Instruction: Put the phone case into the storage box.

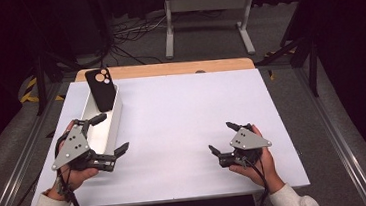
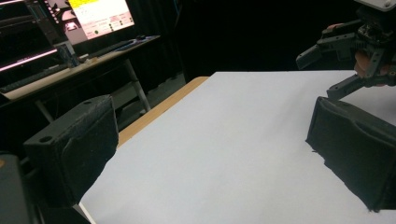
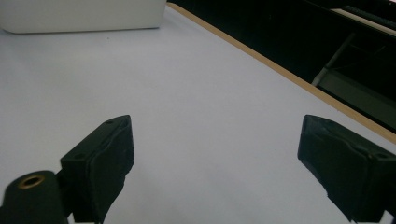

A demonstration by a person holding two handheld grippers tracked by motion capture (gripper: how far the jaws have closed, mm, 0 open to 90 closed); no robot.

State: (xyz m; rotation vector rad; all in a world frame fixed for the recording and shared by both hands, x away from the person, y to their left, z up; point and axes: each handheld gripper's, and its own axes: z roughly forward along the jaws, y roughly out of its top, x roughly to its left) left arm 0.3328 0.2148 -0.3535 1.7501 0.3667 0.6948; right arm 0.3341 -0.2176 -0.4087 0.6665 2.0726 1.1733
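A black phone case (image 1: 101, 89) with round camera cut-outs leans upright in the far end of a white oblong bin (image 1: 116, 114) at the table's left. My left gripper (image 1: 109, 134) hovers at the bin's near end, open, with nothing between its jaws. In the left gripper view it (image 2: 210, 128) looks across the bare white tabletop toward the right gripper (image 2: 348, 56). My right gripper (image 1: 223, 137) is held near the table's front right, open and empty. In the right gripper view it (image 3: 215, 149) faces the bin (image 3: 84, 16) far off.
The white table surface (image 1: 182, 113) has a wooden strip (image 1: 168, 69) along its far edge. A lit monitor (image 2: 100, 16) stands on a desk beyond the table. Cables and a white metal frame (image 1: 208, 10) lie on the floor behind.
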